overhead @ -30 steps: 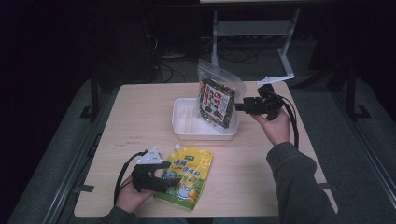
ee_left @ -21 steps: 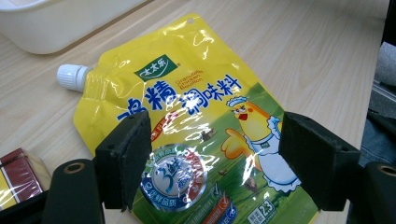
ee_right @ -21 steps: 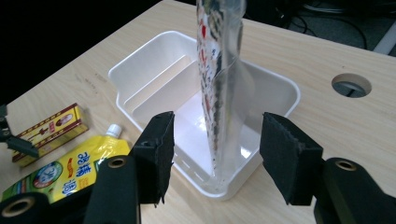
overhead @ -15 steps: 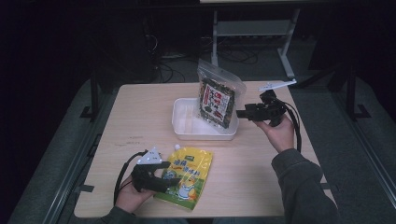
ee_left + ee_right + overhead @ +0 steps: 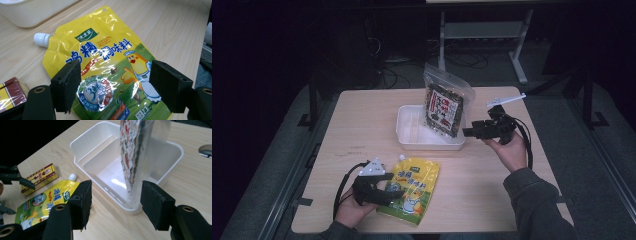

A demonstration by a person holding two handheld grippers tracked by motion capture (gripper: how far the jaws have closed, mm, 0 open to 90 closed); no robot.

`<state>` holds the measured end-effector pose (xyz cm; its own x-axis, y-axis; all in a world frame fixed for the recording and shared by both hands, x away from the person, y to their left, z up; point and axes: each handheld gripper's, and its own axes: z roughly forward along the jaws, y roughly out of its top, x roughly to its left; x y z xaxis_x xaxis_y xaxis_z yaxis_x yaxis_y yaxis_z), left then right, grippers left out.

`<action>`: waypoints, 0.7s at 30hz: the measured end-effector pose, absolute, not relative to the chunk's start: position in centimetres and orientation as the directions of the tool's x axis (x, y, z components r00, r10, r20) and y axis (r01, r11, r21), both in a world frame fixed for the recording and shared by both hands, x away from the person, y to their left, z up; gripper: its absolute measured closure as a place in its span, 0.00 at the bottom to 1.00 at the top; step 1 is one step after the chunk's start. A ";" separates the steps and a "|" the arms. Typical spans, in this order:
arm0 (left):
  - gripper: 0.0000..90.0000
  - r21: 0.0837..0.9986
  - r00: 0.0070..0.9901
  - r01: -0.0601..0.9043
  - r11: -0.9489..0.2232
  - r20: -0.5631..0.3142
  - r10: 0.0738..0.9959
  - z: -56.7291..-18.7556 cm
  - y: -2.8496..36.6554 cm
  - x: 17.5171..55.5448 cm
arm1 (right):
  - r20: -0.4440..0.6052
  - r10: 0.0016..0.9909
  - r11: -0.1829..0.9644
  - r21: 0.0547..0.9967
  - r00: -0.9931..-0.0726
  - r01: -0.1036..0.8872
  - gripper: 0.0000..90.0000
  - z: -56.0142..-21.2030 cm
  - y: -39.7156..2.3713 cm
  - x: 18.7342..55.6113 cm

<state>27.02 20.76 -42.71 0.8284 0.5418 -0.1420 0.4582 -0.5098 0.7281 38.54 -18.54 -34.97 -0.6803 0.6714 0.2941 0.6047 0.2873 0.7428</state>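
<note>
The risky bit here is the seaweed bag [image 5: 445,109]: it stands upright in the white bin [image 5: 412,134], leaning on the far wall, and the right claw [image 5: 469,132] has just been opening, jaws wide apart with nothing between them. With no grip on it, I'd guess it could flop over or slide out of the bin. The left claw [image 5: 393,195] hangs wide open over the yellow spout pouch [image 5: 100,62], lying flat on the table [image 5: 362,115], holding nothing.

Count: one bag, one bin, one pouch, one small red-yellow box [image 5: 40,178], two claws.
</note>
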 end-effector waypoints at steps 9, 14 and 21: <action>0.27 0.724 0.826 0.460 -0.514 -0.137 0.546 -42.8 20.8 27.0 | 0.331 0.636 0.316 0.713 -0.697 0.626 0.43 -35.5 -18.0 37.4; 0.26 0.719 0.825 0.462 -0.519 -0.134 0.549 -42.9 21.0 26.9 | 0.332 0.622 0.335 0.705 -0.709 0.625 0.42 -35.6 -17.5 36.9; 0.26 0.719 0.824 0.460 -0.521 -0.128 0.551 -42.8 21.0 26.8 | 0.333 0.594 0.378 0.688 -0.732 0.619 0.40 -36.1 -15.6 36.0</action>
